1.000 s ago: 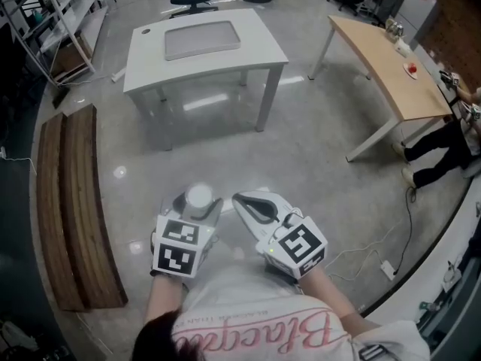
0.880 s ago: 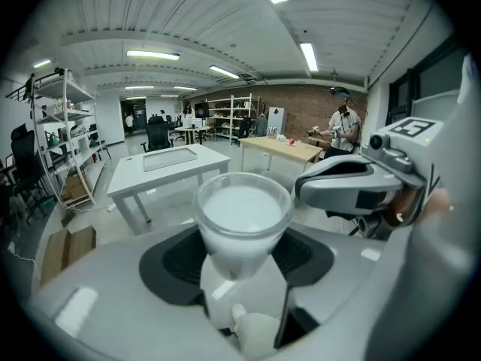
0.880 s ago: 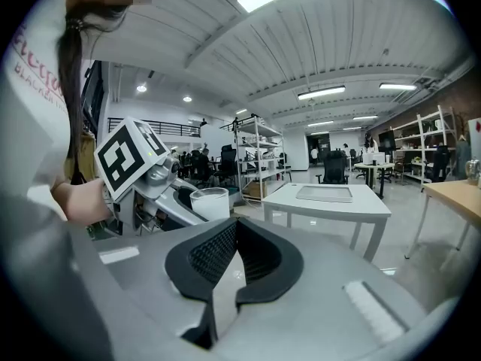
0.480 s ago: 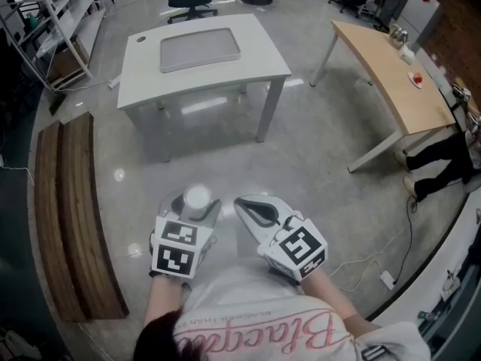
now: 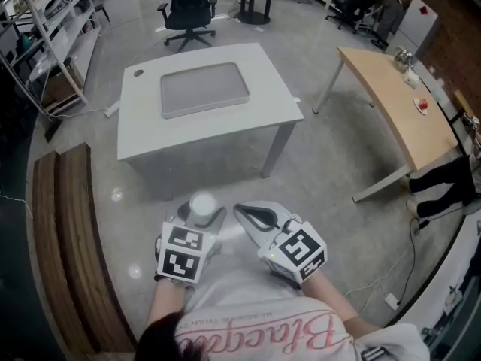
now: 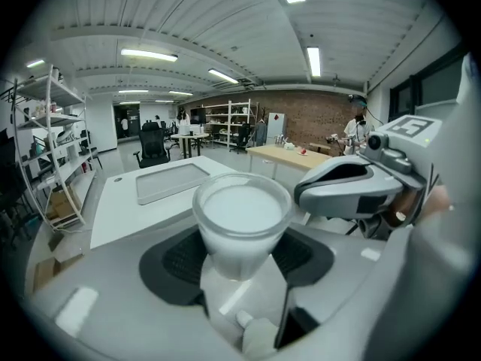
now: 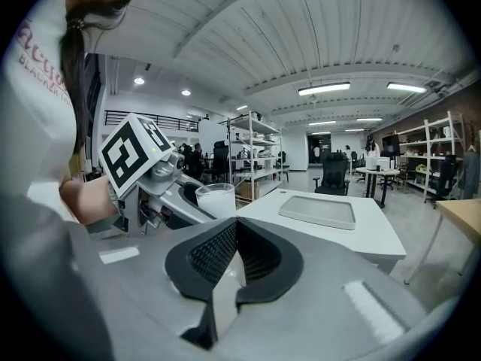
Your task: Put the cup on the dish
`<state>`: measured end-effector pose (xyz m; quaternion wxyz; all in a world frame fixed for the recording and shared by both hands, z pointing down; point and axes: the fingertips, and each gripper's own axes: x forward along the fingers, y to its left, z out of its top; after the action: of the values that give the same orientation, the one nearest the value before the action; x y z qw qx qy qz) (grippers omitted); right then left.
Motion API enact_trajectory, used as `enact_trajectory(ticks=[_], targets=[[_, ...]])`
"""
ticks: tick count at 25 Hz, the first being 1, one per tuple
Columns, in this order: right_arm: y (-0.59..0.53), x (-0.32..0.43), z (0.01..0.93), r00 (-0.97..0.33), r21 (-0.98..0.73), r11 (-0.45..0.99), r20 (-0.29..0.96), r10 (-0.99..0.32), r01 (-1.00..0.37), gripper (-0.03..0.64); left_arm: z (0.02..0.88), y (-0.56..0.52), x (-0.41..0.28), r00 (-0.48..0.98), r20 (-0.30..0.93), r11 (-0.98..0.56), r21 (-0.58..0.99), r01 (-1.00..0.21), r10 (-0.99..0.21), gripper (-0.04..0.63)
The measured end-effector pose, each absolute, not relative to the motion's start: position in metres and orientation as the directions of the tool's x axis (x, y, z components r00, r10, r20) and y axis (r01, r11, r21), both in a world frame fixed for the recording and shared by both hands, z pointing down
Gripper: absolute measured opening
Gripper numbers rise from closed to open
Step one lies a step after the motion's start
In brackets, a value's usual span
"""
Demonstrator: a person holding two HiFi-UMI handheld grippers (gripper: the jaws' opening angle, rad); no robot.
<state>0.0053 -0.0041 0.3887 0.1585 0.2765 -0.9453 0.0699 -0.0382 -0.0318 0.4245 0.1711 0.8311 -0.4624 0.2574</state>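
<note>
A white cup (image 5: 201, 204) stands upright between the jaws of my left gripper (image 5: 200, 216), which is shut on it and held low in front of the person's body. In the left gripper view the cup (image 6: 242, 220) fills the middle, gripped by the dark pads on both sides. My right gripper (image 5: 252, 210) is beside it on the right, shut and empty, its pads (image 7: 218, 254) pressed together. The grey dish, a flat rectangular tray (image 5: 204, 89), lies on the white table (image 5: 143, 126) ahead, well beyond both grippers. The right gripper view also shows the tray (image 7: 317, 210).
A wooden bench (image 5: 68, 224) runs along the left. At the right stands a beige table (image 5: 391, 96), with a person's legs (image 5: 443, 183) beside it. An office chair (image 5: 188, 6) stands behind the white table. Shelving (image 5: 45, 21) lines the far left.
The white table with the tray now sits nearer and lower in the head view. Both grippers keep the same pose, the cup still in the left one.
</note>
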Motion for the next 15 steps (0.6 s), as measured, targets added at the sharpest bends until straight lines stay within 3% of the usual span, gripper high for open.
enact_trajectory(ticks=[15], targets=[[-0.108, -0.013, 0.399, -0.781, -0.062, 0.824, 0.367, -0.506, -0.563, 0.002, 0.431, -0.132, -0.064, 0.414, 0.58, -0.495, 0.022, -0.869, -0.702, 0.258]])
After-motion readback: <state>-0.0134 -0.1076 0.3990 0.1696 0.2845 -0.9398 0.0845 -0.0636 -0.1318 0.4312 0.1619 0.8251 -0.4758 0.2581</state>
